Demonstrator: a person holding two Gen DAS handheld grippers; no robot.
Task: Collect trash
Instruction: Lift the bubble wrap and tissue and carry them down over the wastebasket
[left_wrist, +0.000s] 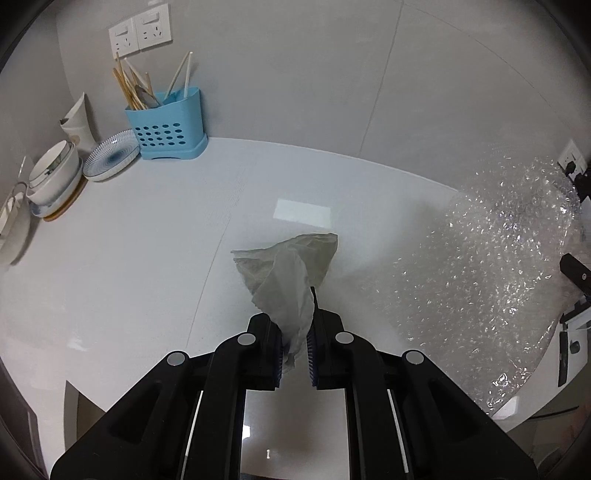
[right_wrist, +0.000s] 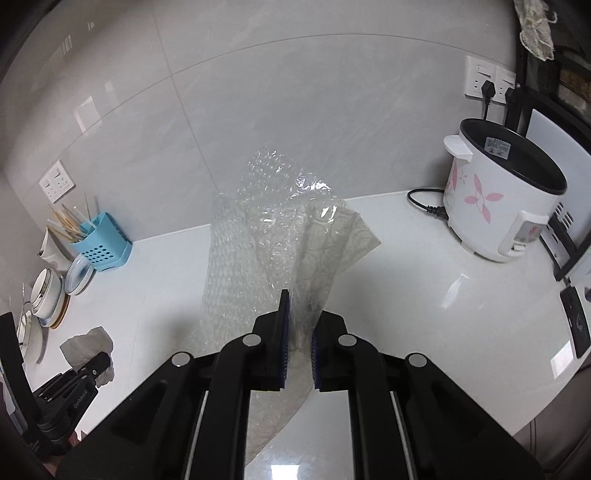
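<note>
Fingers of the left gripper (left_wrist: 295, 345) are clamping a crumpled white paper tissue (left_wrist: 291, 273) between their blue pads, and the tissue is fanning out ahead of the fingertips, hanging clear above the glossy white countertop (left_wrist: 147, 266). Far ahead and to the left of those fingers a light-blue perforated plastic utensil holder (left_wrist: 166, 125) is standing against the wall beside stacked white bowls and plates (left_wrist: 59, 173), while a clear sheet of bubble wrap (left_wrist: 509, 251) is filling the space to their right. In the right wrist view, the right gripper (right_wrist: 298, 343) is pinching that bubble wrap (right_wrist: 266, 229) with its fingers closed tight, the sheet rising ahead of the tips. Well off to the right of these fingers a white rice cooker with pink petals (right_wrist: 498, 199) is sitting on the counter; low at their left the other gripper is holding the tissue (right_wrist: 88, 347).
</note>
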